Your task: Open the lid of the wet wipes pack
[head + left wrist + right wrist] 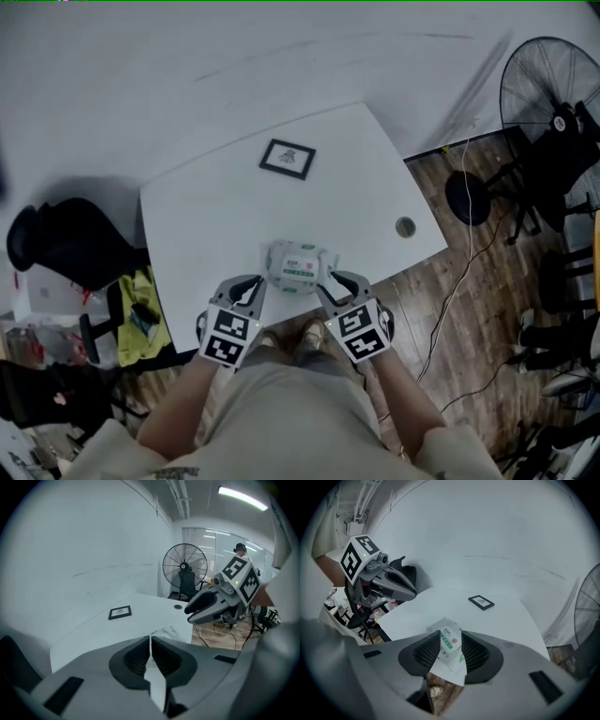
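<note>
— What sits closest to the camera?

— In the head view, the person's beige clothing fills the bottom middle of the frame, with both forearms reaching up from it. Each hand holds a grey two-jaw tool topped by a black-and-white marker cube. The left gripper is just left of centre and the right gripper just right of it.

— How do the jaws stand?

— In the left gripper view, the ribbed black pads sit almost together with only a hairline slit between them. A crinkled edge of the pack shows just past their tips, and I cannot tell whether they nip it. In the right gripper view, the jaws are narrowly apart with one end of the pack between them, and the pads press it from both sides.

— Where is the pack itself?

— The soft white wet wipes pack with green print lies at the near edge of the white table, at the centre of the head view, between the two sets of tips. I cannot make out its lid clearly.

— And farther off?

— A small black-framed picture lies flat above centre, well apart from the pack. A round cable hole sits near the table's right edge. A black pedestal fan stands at upper right, above the brown wooden floor. A black office chair is at the left edge.
</note>
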Motion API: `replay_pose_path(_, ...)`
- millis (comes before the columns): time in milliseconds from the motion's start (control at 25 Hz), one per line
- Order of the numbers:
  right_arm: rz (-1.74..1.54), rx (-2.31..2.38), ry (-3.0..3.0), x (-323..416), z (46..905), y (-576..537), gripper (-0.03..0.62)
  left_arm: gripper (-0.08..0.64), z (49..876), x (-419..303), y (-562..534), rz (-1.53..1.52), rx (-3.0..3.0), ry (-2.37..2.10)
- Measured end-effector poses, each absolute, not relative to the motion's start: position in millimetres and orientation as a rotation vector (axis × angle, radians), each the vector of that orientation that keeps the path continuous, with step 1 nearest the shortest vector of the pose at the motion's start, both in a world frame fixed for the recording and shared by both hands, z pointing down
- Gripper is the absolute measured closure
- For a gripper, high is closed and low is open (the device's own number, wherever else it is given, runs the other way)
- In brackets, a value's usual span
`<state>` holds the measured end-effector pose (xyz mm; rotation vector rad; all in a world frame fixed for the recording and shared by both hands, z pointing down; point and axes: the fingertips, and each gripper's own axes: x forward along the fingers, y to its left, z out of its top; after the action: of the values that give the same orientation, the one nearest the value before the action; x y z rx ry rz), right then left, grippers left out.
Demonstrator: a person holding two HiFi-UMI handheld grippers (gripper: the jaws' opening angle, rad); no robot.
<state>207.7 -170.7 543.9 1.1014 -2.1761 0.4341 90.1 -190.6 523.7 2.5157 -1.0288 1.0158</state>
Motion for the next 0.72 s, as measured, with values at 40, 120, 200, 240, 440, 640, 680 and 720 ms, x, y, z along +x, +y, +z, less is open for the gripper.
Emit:
replay_pose_path(40,0.429,1.093,-2.177,206,545,-172,0.437,0.529,524,88,-191,1.015,2.507,-1.035)
replay_pose_path(120,0.428,1.077,-2.177,203,547,-172,0.437,0.529,525,84,-191,1.014,2.494,-1.042)
replay_pose_path(200,0.423,1.064,-2.168,199,547,-171,0.437,0.529,526,80,-191,1.016,2.488,-1.046)
replay_pose_path(240,0.417,1.056,-2.16,198,548,-171,0.436,0.529,526,77,-192,1.016,2.486,-1.046)
replay_pose_path(440,0.397,1.022,-2.114,192,561,-174,0.436,0.529,531,69,-197,1.016,2.473,-1.039)
replay_pose_path(640,0.394,1.014,-2.08,183,573,-174,0.436,0.528,538,60,-206,1.018,2.458,-1.063)
replay_pose_path(680,0.389,1.011,-2.075,181,575,-175,0.436,0.528,540,60,-207,1.023,2.46,-1.052)
replay_pose_path(720,0.392,1.011,-2.075,178,576,-176,0.436,0.529,543,61,-207,1.029,2.462,-1.034)
